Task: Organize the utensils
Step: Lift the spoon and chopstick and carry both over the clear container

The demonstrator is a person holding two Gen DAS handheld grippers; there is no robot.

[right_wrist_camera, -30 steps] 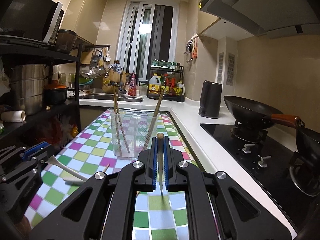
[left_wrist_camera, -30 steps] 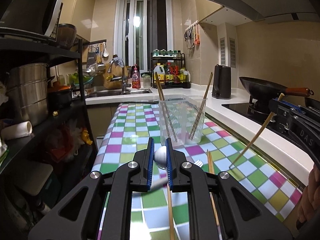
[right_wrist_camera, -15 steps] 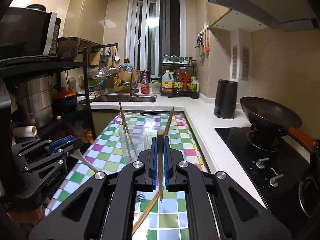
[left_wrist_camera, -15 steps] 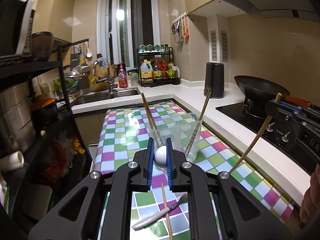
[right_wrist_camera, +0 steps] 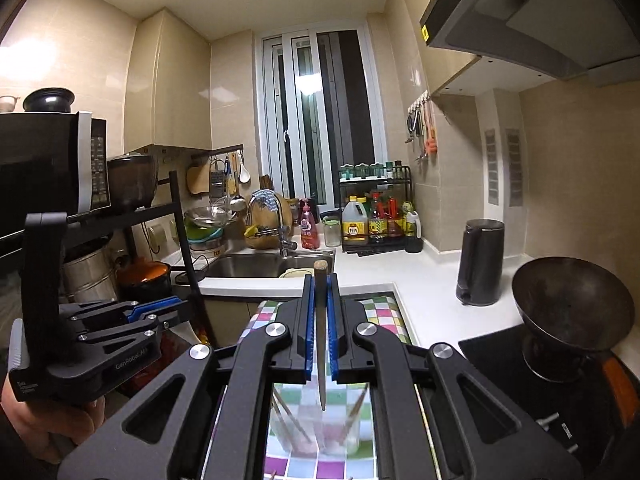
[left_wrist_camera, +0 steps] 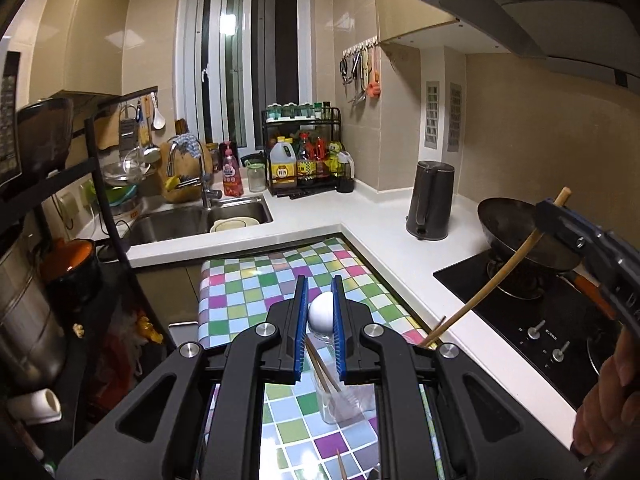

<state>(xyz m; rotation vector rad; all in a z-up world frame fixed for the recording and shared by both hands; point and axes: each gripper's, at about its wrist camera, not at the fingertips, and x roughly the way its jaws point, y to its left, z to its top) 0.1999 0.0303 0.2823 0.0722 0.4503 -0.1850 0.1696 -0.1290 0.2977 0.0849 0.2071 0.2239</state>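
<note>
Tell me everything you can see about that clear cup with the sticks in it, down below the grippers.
The clear cup looks like see-through plastic or glass, with straight sides and an open top. It stands upright on the checkered tablecloth, partly hidden behind the gripper bodies. Several wooden chopsticks lean inside it against the walls, some to each side. A chopstick clamped in the right hand-held gripper hangs point down above its mouth, seemingly without touching it.

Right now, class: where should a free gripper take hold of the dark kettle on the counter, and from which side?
Probably the kettle by its upright handle, approached from the sink side: the handle runs down the wall facing the sink, while the round body looks too wide for jaws.
</note>
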